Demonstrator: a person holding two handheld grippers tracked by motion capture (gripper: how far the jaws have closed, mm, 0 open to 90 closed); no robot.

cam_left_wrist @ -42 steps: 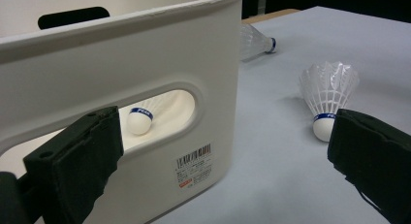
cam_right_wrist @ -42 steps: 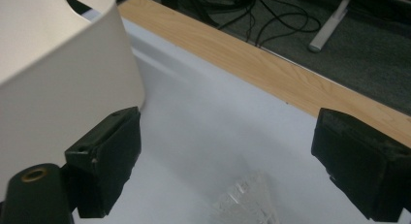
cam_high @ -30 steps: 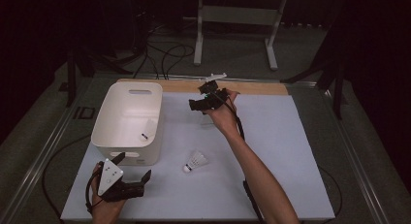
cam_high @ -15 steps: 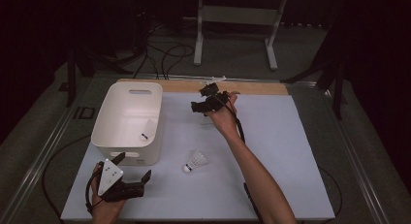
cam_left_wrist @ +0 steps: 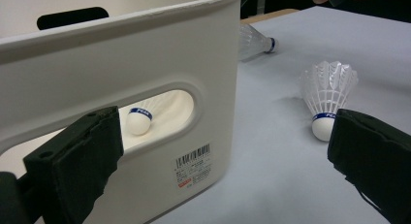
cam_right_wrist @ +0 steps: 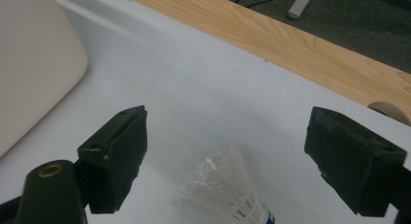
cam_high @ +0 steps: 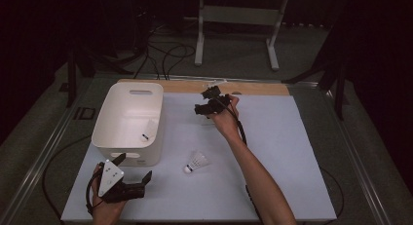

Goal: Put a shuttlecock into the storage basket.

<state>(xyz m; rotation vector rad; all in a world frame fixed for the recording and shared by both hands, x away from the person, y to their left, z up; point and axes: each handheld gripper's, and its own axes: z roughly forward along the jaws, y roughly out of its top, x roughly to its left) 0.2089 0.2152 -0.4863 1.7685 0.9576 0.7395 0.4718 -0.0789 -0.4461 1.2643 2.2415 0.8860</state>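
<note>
A white feathered shuttlecock lies on the white table, also seen past my left gripper. A second one rests inside the white bin, visible through its handle slot. My left gripper sits low at the bin's near corner, open, with nothing held. A third shuttlecock lies on the table under my right gripper. That gripper's jaws have just been closing a little; they still stand wide to either side of the feathers and do not touch them. A hand holds the right gripper right of the bin.
A wooden strip runs along the table's far edge, with a roll of tape on it. The bin's rounded corner is close on the left of the right gripper. A metal stand and cables lie on the floor beyond.
The right hand has shifted slightly toward the near side of the table. The left gripper, the bin and the loose shuttlecock have kept still.
</note>
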